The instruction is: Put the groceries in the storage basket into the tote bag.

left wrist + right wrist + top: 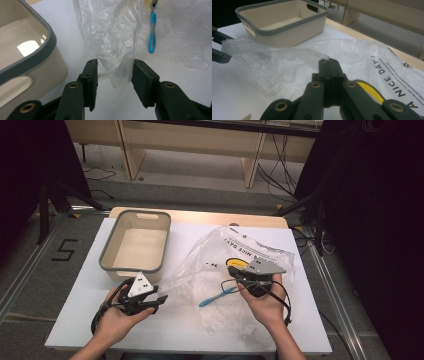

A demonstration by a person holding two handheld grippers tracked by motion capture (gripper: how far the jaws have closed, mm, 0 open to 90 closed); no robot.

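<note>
A clear plastic bag (250, 250) with black print and a yellow patch lies crumpled across the white table. My right gripper (232, 270) is shut on a fold of the film (312, 53), which rises to its closed tips (329, 60). My left gripper (162, 298) points right at the bag's left corner. Its jaws stand open with that corner (115, 67) hanging between the pads (93, 72). A blue toothbrush (216, 296) lies among the film (152, 37); I cannot tell whether it is inside the bag or under it.
A beige bin with a grey rim (106, 251) stands at the back left, close to my left gripper (47, 40). The white board (75, 315) ends just before the person's forearms. Wooden shelving and cables sit on the floor beyond.
</note>
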